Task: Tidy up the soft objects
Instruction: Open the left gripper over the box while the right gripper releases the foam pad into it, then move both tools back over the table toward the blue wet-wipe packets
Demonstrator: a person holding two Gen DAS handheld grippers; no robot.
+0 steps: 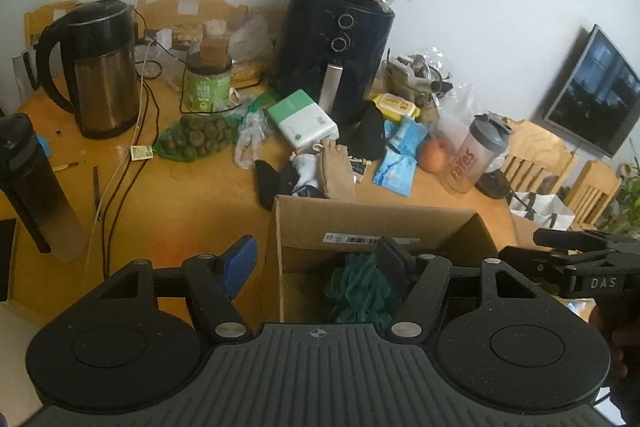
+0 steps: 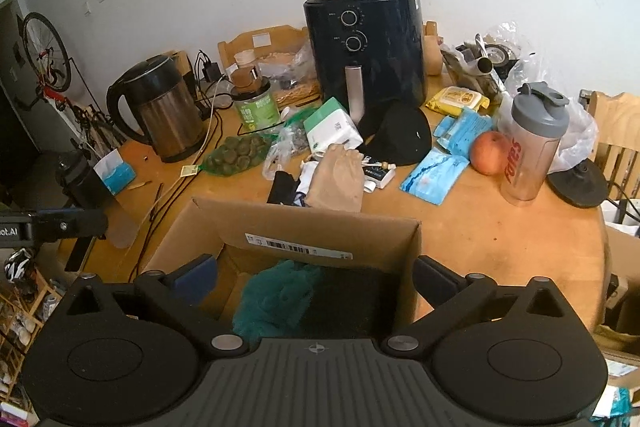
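Observation:
An open cardboard box (image 1: 372, 211) (image 2: 304, 223) stands at the table's near edge. A crumpled teal cloth (image 1: 360, 287) (image 2: 276, 299) lies inside it, with a dark cloth (image 2: 352, 299) beside it. My left gripper (image 1: 316, 263) is open and straddles the box's left wall, blue pad outside, other finger over the teal cloth. My right gripper (image 2: 316, 279) stands wide open over the box, nothing pressed between its pads. Just beyond the box lie a tan sock (image 1: 338, 171) (image 2: 338, 179), a black sock (image 1: 268, 183) (image 2: 282, 187), a white sock (image 1: 306, 167) and a black cap (image 1: 370, 135) (image 2: 400, 135).
A steel kettle (image 1: 104, 67) with trailing cables stands at the back left, and a dark air fryer (image 1: 340, 39) topped with bagged plates at the back. A shaker bottle (image 1: 476, 155), an apple (image 2: 488, 153) and blue packets sit right. A tall dark bottle (image 1: 28, 183) stands near left.

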